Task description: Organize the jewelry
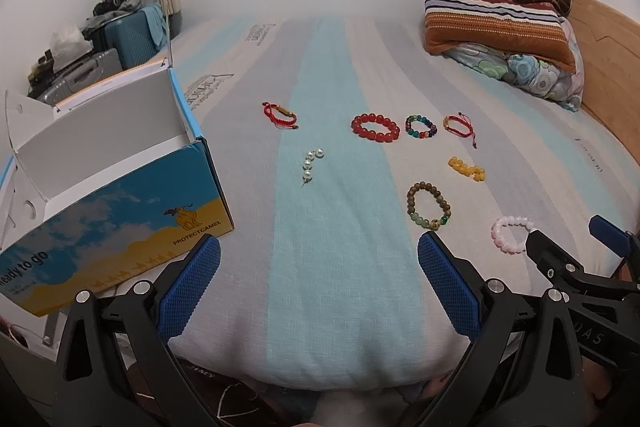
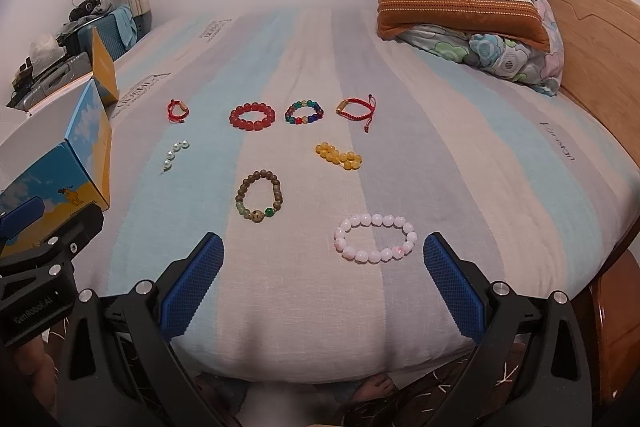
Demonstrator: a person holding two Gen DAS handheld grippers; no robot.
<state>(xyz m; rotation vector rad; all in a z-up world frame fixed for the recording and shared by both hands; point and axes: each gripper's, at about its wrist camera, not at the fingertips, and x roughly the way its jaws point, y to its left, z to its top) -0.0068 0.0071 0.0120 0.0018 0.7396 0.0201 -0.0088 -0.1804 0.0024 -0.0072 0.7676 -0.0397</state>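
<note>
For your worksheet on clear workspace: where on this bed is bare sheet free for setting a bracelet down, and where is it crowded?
Free: the near strip between the box and the brown bracelet, ahead of the left gripper; also the far sheet between the red bracelet row and the pillows. Crowded: the right-middle, where yellow beads, brown and pink bracelet lie close.

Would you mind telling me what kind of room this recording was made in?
Most likely a bedroom: the jewelry lies on a striped bedsheet with a wooden headboard, stacked pillows, and suitcases by the wall.
</note>
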